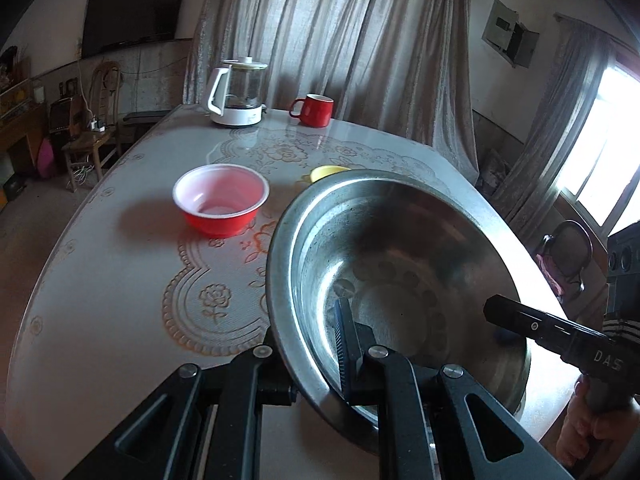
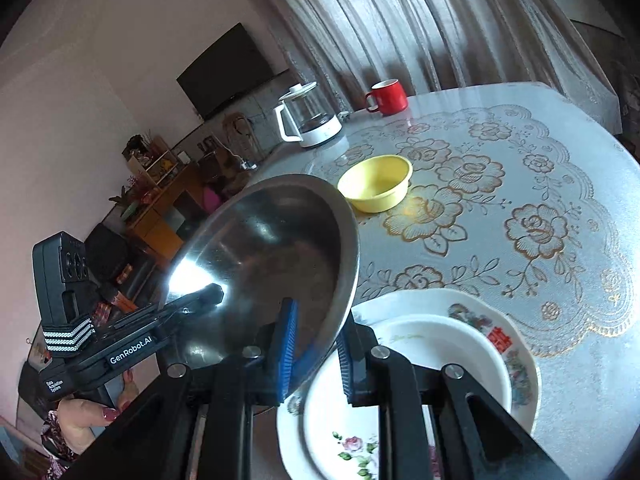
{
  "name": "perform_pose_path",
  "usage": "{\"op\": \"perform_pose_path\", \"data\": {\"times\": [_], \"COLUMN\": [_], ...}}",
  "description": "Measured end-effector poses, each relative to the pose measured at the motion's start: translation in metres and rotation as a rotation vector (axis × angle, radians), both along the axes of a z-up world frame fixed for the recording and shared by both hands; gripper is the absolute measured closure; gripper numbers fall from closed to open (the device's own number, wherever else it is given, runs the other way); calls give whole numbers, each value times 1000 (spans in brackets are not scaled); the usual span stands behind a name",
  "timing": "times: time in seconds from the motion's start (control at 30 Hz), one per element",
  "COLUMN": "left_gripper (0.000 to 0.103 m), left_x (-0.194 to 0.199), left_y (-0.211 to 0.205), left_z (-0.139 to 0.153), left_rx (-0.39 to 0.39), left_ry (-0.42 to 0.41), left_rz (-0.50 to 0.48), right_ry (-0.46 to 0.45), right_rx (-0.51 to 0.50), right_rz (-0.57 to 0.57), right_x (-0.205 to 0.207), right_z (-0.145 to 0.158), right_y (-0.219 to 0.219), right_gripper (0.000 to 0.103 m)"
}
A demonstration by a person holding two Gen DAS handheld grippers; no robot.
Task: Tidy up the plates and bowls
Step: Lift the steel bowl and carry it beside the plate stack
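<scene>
A large steel bowl is held tilted above the table by both grippers. My left gripper is shut on its near rim, one finger inside and one outside. My right gripper is shut on the opposite rim of the steel bowl; its finger shows in the left wrist view. Under the right gripper lies a floral plate with a white bowl on it. A red bowl and a yellow bowl stand on the table.
A white kettle and a red mug stand at the far side of the round table with its floral cover. Curtains hang behind. Chairs and shelves stand beyond the table's left edge.
</scene>
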State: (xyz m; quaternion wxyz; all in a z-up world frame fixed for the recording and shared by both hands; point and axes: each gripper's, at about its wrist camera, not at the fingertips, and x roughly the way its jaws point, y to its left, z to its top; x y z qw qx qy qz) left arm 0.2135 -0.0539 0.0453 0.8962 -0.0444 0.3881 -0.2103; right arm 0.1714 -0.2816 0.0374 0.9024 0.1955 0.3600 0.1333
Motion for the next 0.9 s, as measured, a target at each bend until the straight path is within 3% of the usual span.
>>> {"op": "perform_pose_path", "data": {"times": [0.47, 0.9], "left_gripper": [88, 88], "left_x": [-26, -19], "left_y": [89, 96], "left_z": [-41, -80], "left_rx": [12, 12], "left_ry": [56, 130], "left_rz": [150, 153], "right_ry": [83, 170], "right_rx": [3, -16], "right_rz": [146, 141], "right_x": [4, 5], "right_z": [-41, -69], "right_y": [94, 112], "right_gripper": [84, 83]}}
